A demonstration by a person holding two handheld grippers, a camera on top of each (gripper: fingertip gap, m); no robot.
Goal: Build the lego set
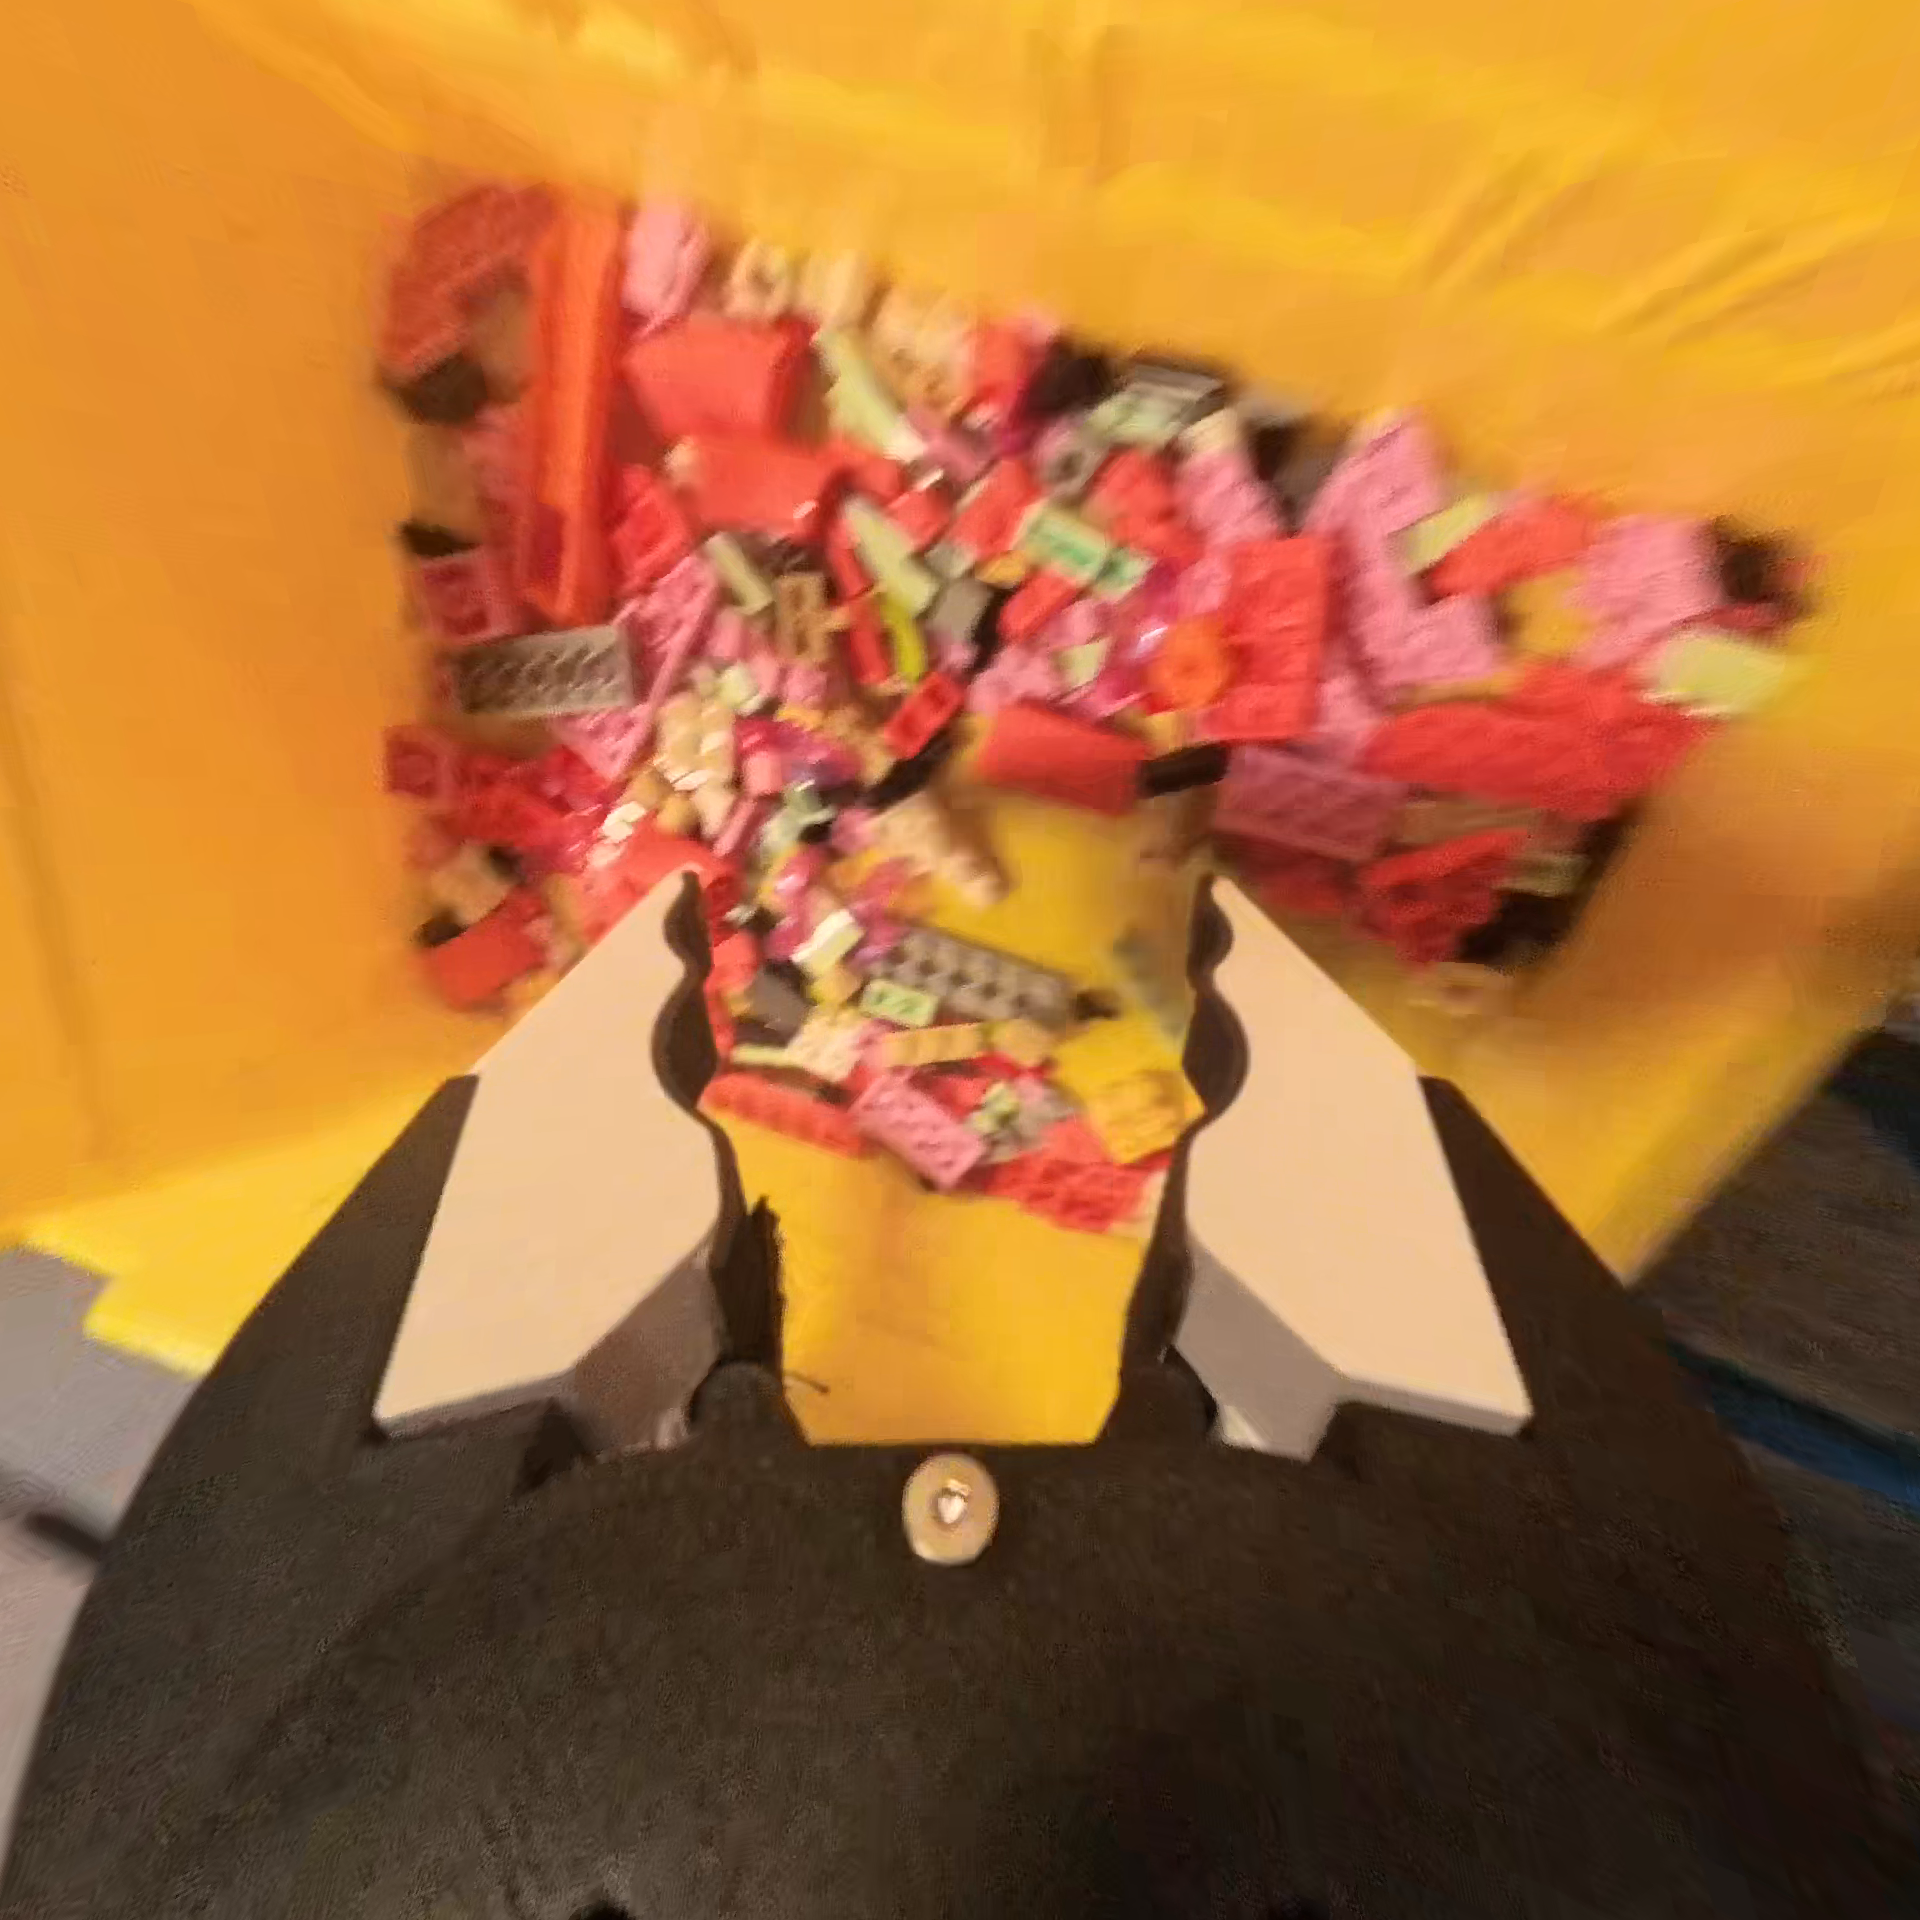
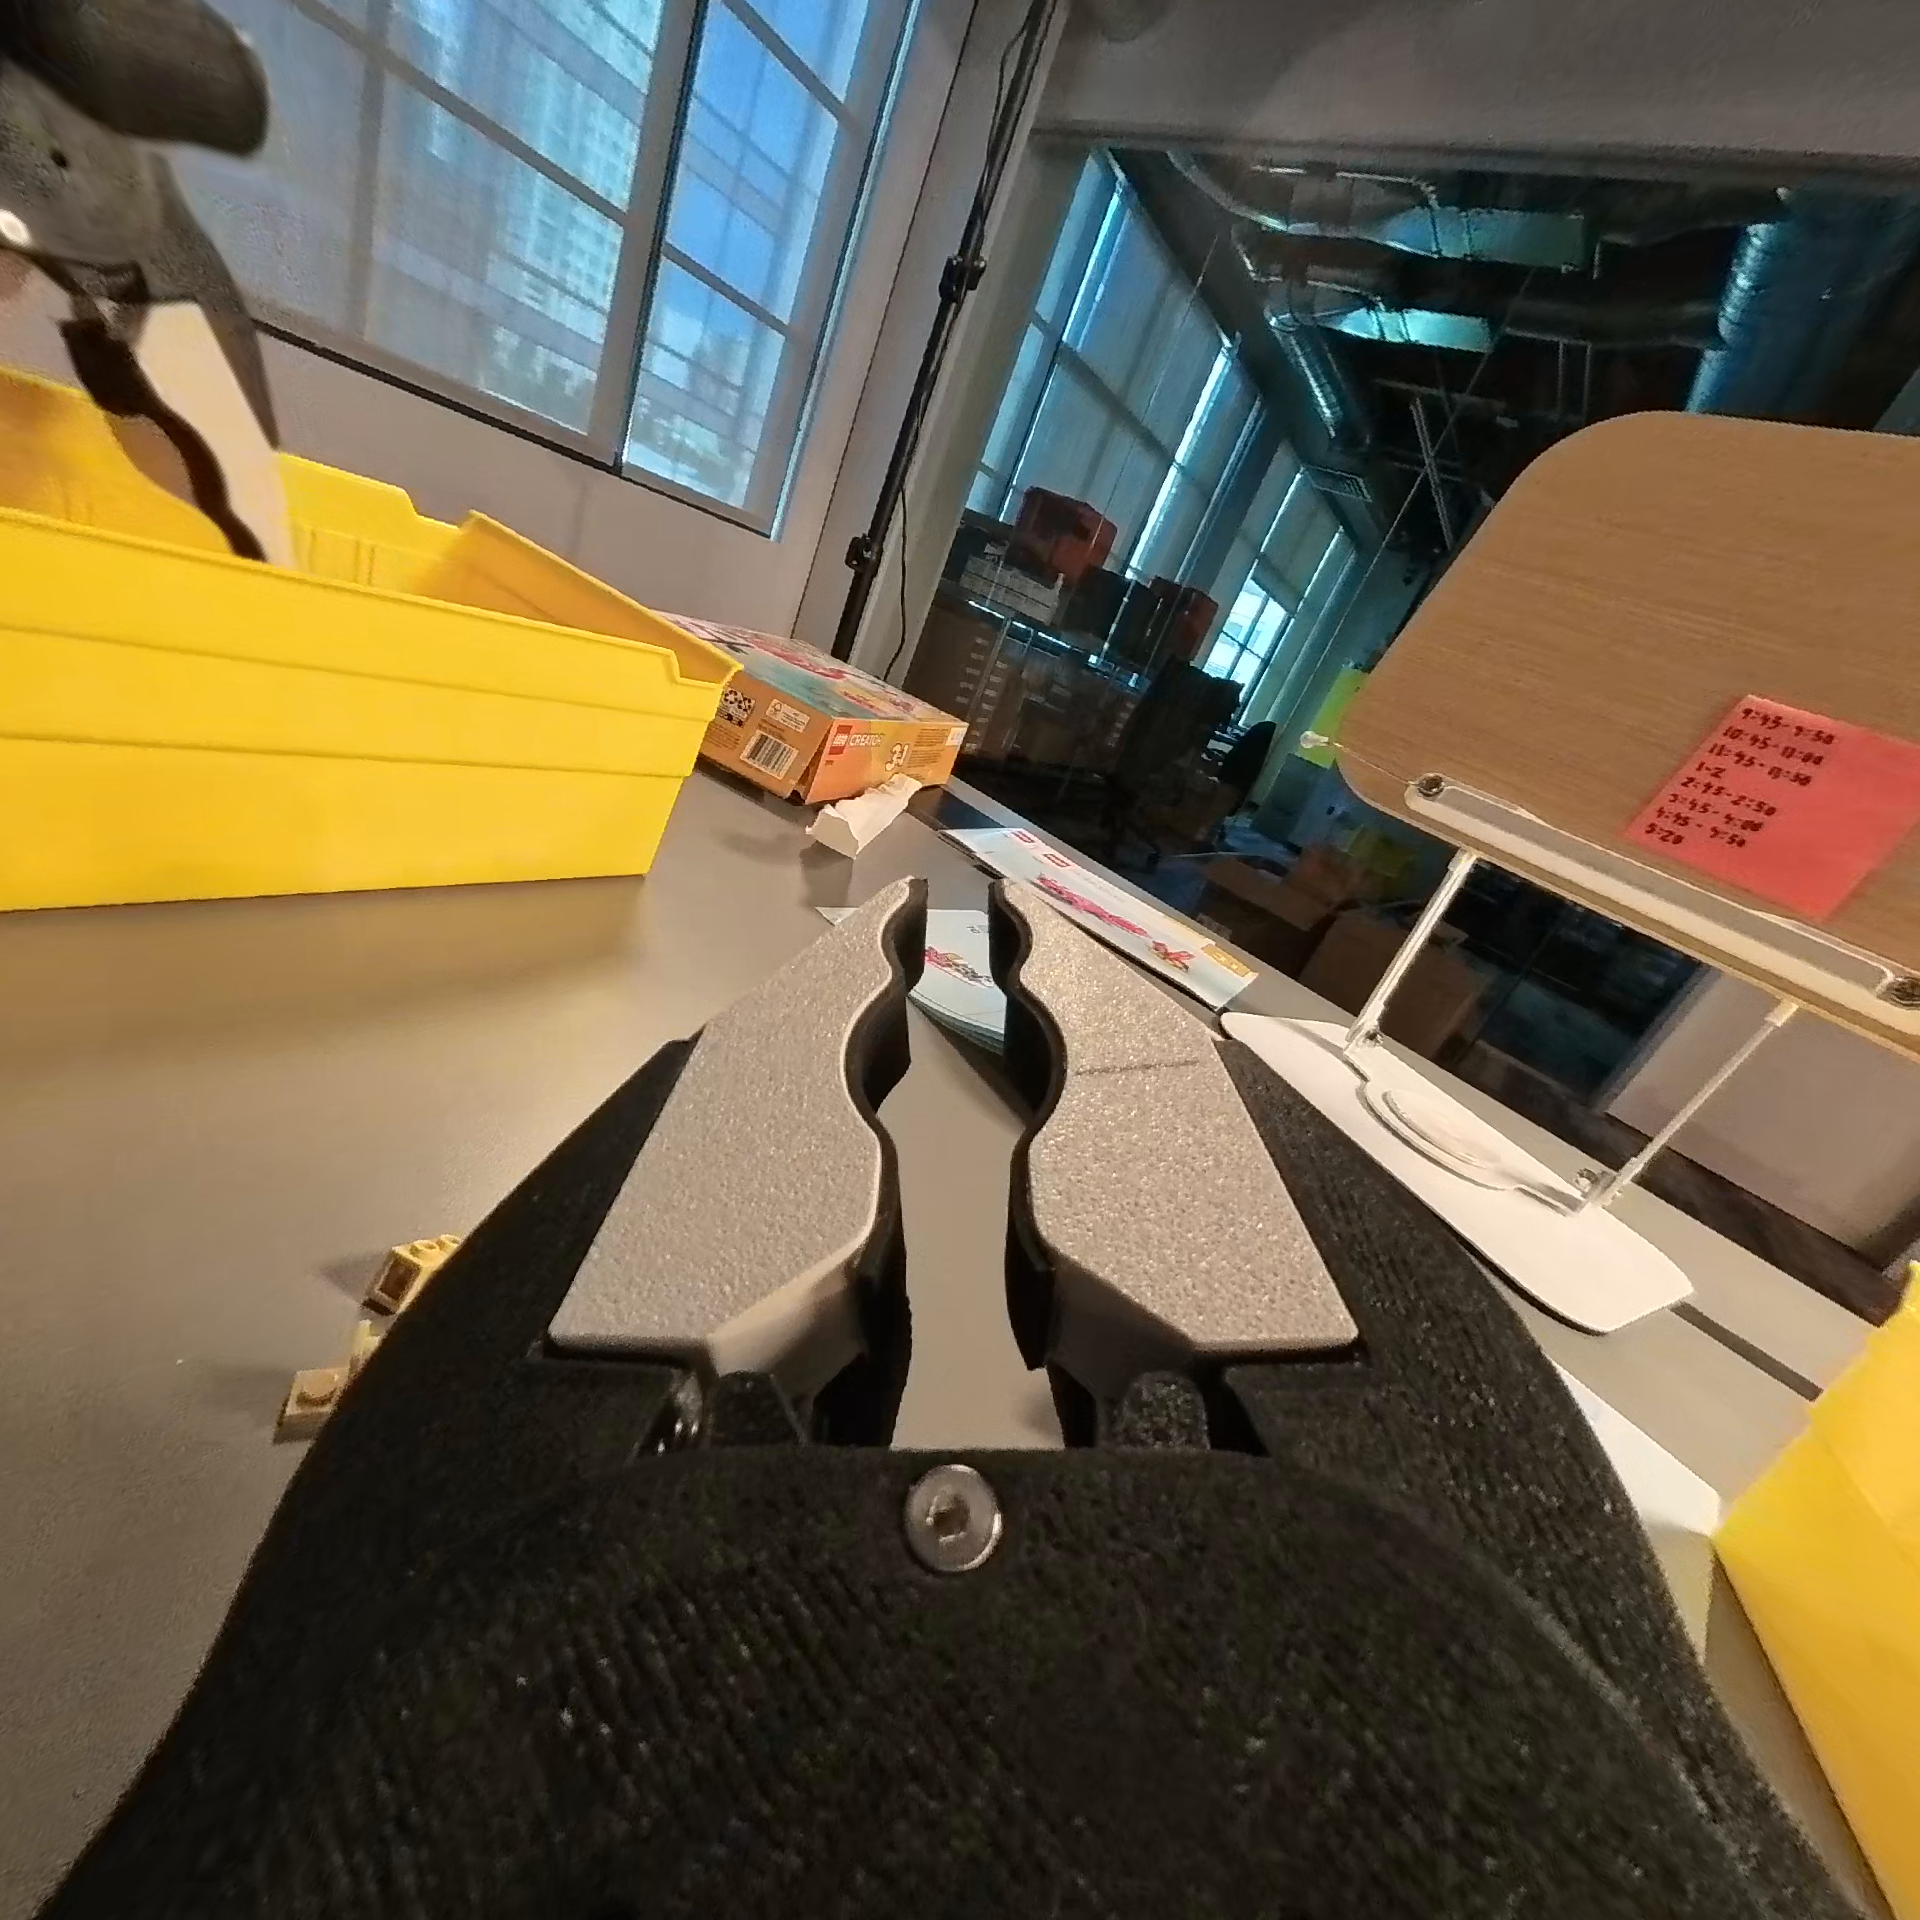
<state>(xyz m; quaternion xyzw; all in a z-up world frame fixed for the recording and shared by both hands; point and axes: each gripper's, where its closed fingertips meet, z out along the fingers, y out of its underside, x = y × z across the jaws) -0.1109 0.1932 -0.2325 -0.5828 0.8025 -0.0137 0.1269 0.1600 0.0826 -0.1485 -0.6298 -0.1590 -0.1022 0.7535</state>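
My left gripper (image 1: 948, 885) is open and empty. It hovers inside a yellow bin (image 1: 208, 623), just above a heap of loose bricks (image 1: 935, 582), mostly red and pink; the view is blurred. A grey studded plate (image 1: 987, 977) lies between its fingers, below them and untouched. In the right wrist view one of its fingers (image 2: 223, 436) dips into the same bin (image 2: 312, 748). My right gripper (image 2: 956, 891) hangs low over the grey table (image 2: 260, 1091), its fingers a narrow slit apart with nothing between them. A booklet (image 2: 961, 997) lies on the table beyond its tips.
A few small tan bricks (image 2: 410, 1273) lie on the table left of my right gripper. An orange toy box (image 2: 831, 727) and a second booklet (image 2: 1122, 925) lie farther back. A wooden board on a clear stand (image 2: 1662, 675) stands at right. Another yellow bin (image 2: 1849, 1558) is at lower right.
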